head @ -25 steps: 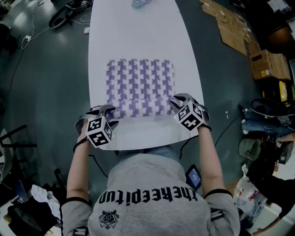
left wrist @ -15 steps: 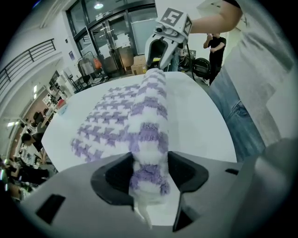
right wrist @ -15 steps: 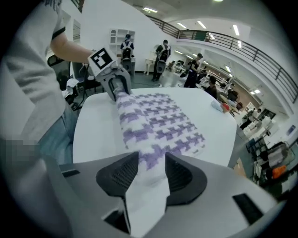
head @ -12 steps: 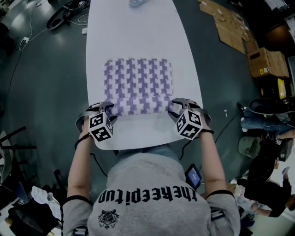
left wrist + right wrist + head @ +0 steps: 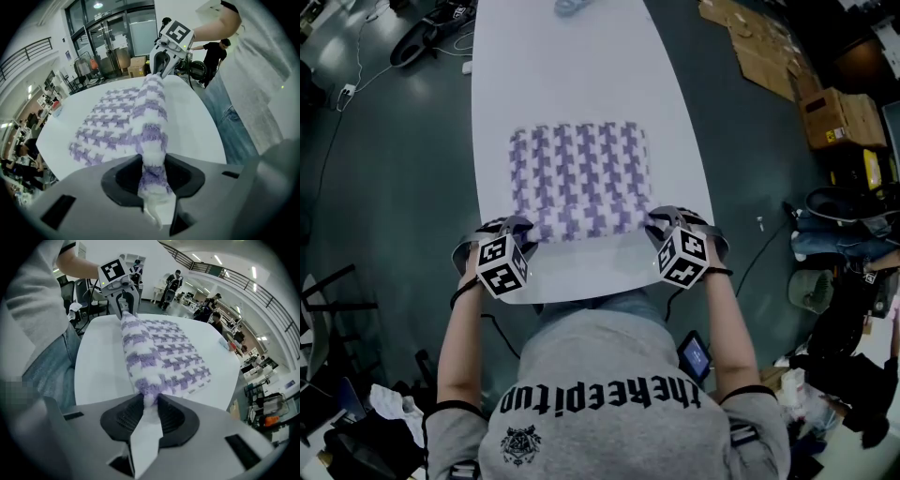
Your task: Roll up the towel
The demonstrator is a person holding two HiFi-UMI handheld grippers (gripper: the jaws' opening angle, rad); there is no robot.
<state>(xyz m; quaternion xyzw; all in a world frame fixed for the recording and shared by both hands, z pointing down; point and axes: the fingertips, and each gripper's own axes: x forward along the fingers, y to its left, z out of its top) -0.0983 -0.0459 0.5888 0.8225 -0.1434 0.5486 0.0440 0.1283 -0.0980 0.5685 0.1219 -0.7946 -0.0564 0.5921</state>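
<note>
A purple-and-white houndstooth towel [image 5: 579, 178] lies flat on the white table [image 5: 572, 66], its near edge turned into a thin roll [image 5: 149, 105]. My left gripper [image 5: 517, 228] is at the roll's left end. Its jaws have just been closing, and the pads now press on the towel [image 5: 152, 180]. My right gripper [image 5: 661, 222] is at the right end. Its jaws have also just been closing and pinch the roll's tip [image 5: 149, 401]. The roll [image 5: 140, 352] runs straight between the two grippers. Each gripper view shows the other gripper at the roll's far end.
A small bluish object [image 5: 572, 7] lies at the table's far end. Cardboard boxes [image 5: 839, 131] and flattened cardboard [image 5: 764, 52] sit on the floor to the right, and cables and gear [image 5: 431, 28] lie at the far left. People stand in the background of both gripper views.
The right gripper has shifted a little along the towel's near edge and its marker cube has rolled. The left gripper stays at its corner.
</note>
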